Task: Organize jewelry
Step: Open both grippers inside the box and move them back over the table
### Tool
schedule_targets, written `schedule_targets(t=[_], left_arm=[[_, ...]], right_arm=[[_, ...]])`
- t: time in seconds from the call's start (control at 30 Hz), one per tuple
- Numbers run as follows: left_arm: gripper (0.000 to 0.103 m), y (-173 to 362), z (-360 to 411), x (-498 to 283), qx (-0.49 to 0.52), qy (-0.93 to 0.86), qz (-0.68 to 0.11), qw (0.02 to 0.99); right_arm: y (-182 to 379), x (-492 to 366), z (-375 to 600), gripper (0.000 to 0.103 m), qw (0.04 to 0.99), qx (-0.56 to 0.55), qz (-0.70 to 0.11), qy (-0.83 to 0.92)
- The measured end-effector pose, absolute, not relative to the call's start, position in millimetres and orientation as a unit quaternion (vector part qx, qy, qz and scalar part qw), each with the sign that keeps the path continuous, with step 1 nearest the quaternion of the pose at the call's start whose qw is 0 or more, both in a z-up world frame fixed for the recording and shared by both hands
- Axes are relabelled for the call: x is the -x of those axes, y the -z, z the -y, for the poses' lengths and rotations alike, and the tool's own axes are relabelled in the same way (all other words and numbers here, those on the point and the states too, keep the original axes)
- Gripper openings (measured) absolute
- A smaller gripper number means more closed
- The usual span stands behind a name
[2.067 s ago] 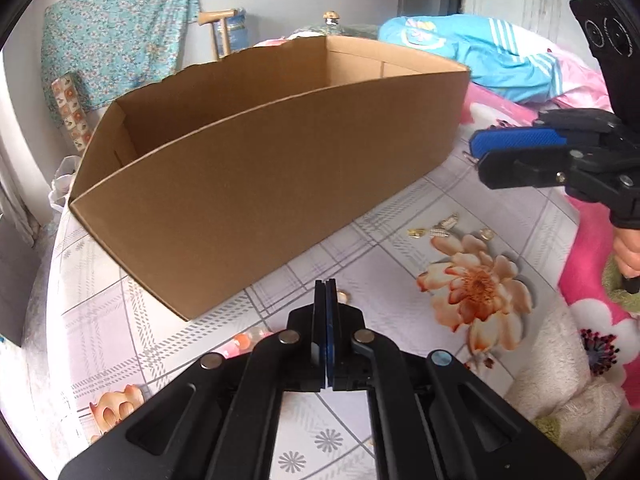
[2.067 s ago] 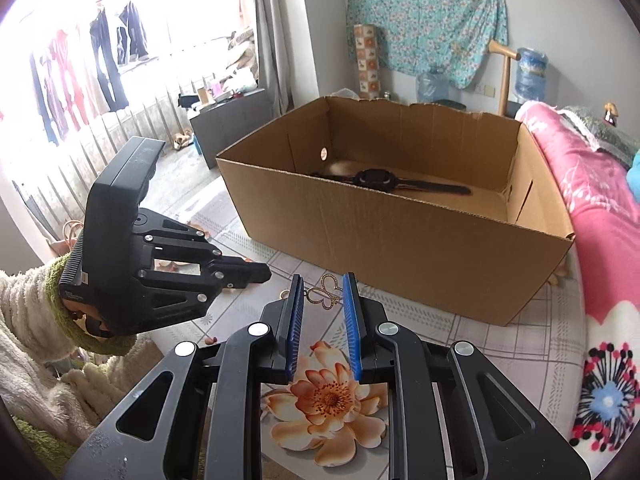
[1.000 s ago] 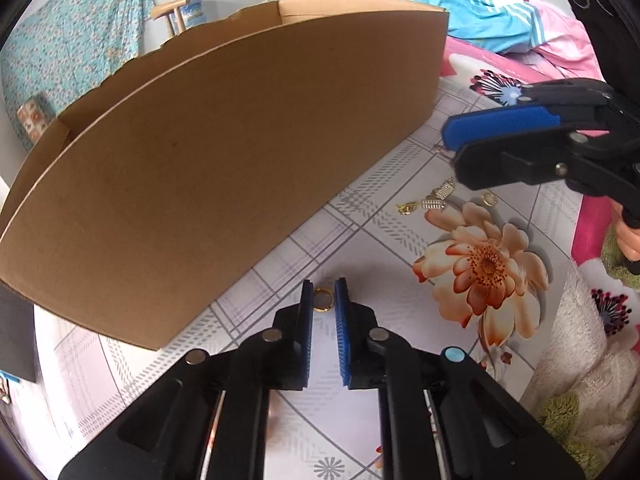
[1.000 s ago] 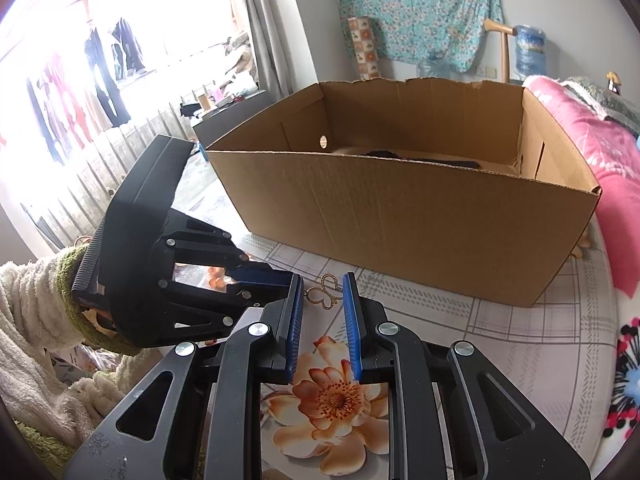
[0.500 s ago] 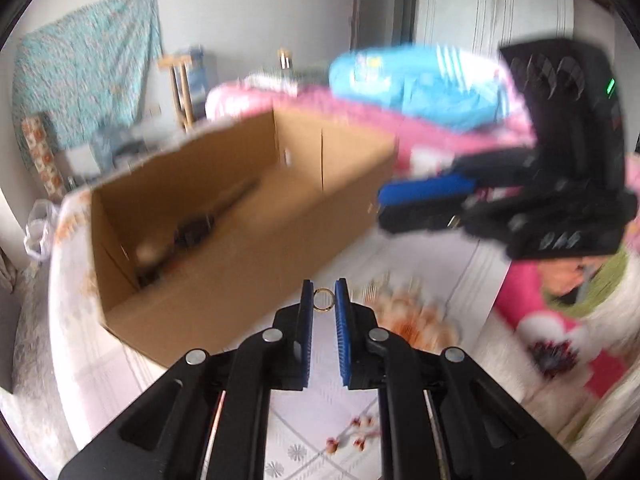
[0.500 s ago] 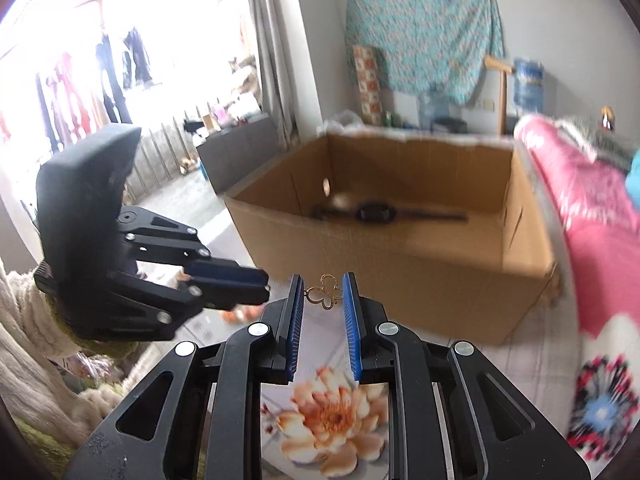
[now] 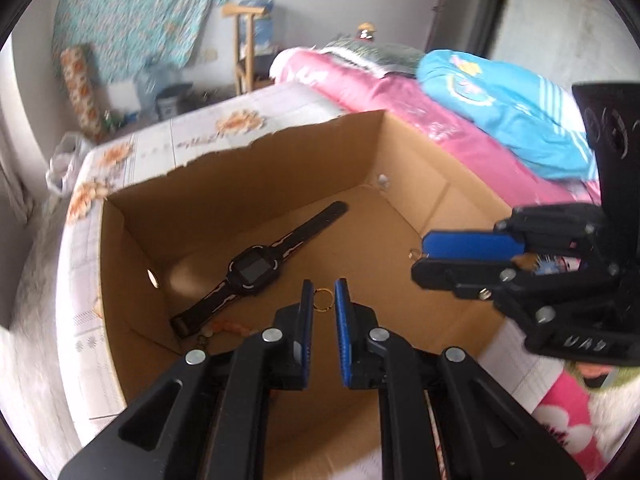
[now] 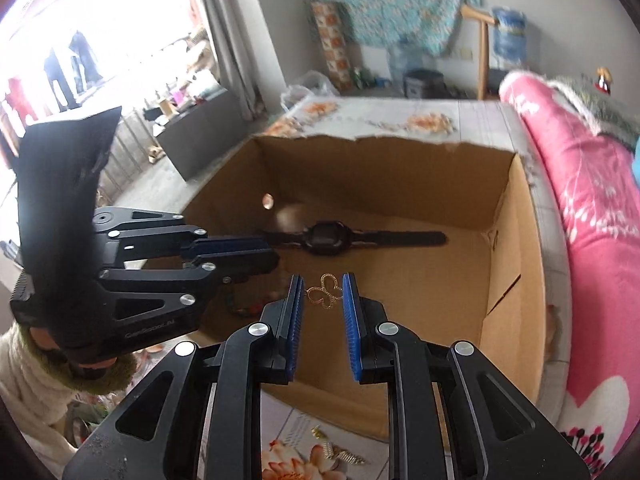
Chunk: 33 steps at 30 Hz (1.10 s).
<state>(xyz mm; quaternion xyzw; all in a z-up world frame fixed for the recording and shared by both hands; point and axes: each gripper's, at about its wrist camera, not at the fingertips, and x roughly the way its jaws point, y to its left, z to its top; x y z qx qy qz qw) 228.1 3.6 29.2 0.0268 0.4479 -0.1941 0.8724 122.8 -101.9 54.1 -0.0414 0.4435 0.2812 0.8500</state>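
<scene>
My left gripper is shut on a small gold ring and holds it over the open cardboard box. My right gripper is shut on a gold butterfly-shaped pendant, also above the box. A black watch lies flat on the box floor, also seen in the right wrist view. A beaded piece lies near the watch strap. The right gripper shows in the left wrist view, the left one in the right wrist view.
More small gold pieces lie on the flowered tablecloth in front of the box. A pink bedspread runs along the right. A blue garment lies on the bed. A chair stands at the back wall.
Both grippers have lifted their jewelry off the tablecloth and moved up and forward over the open box. The box interior with the watch has come into full view.
</scene>
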Motion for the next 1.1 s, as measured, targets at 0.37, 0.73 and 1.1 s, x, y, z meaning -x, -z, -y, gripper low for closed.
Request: schedule_targets(t=[0.37, 0.73, 1.1], left_arm=[[0.02, -34.6, -8.8, -232.6, -0.001, 0.188, -0.435, 0.881], [0.02, -78.3, -39.3, -150.3, 0.013, 0.235, -0.333, 0.913], [0.022, -38.5, -60.4, -69.7, 0.038, 0.261, -0.35, 0.899]], right_arm=[[-57.8, -133.3, 124.5, 0.028, 0.86, -0.014, -0.436, -0.263], [-101.4, -64.2, 175.8, 0.03, 0.899, -0.083, -0.345, -0.257], [-81.7, 17.2, 188.8, 0.032, 0.902, -0.094, -0.342, -0.246]])
